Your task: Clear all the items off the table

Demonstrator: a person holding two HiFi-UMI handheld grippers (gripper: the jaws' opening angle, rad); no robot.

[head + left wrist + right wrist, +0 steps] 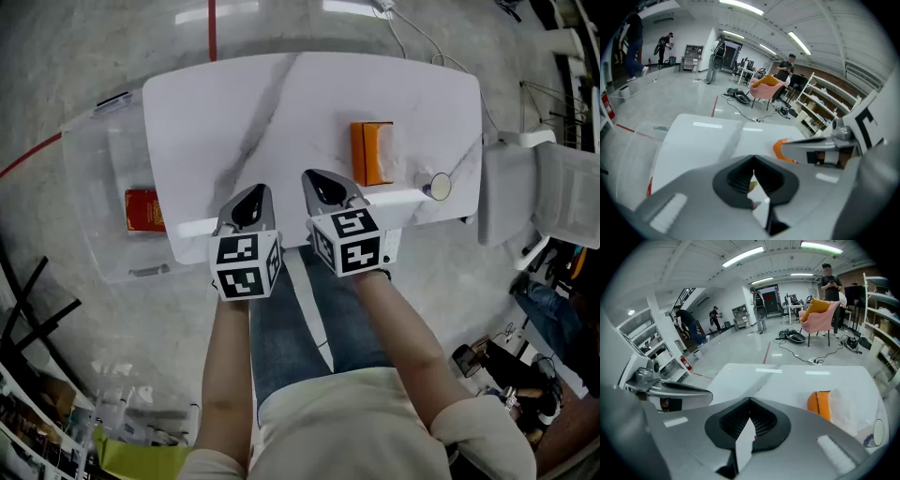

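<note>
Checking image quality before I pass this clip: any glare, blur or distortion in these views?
Head view: sharp, but fisheye bows the table edges. Left gripper view: the left hand-held gripper looks soft up close; corners vignette dark. Right gripper view: ceiling lights mirror as bright strips on the table; the orange box reads clearly.
</note>
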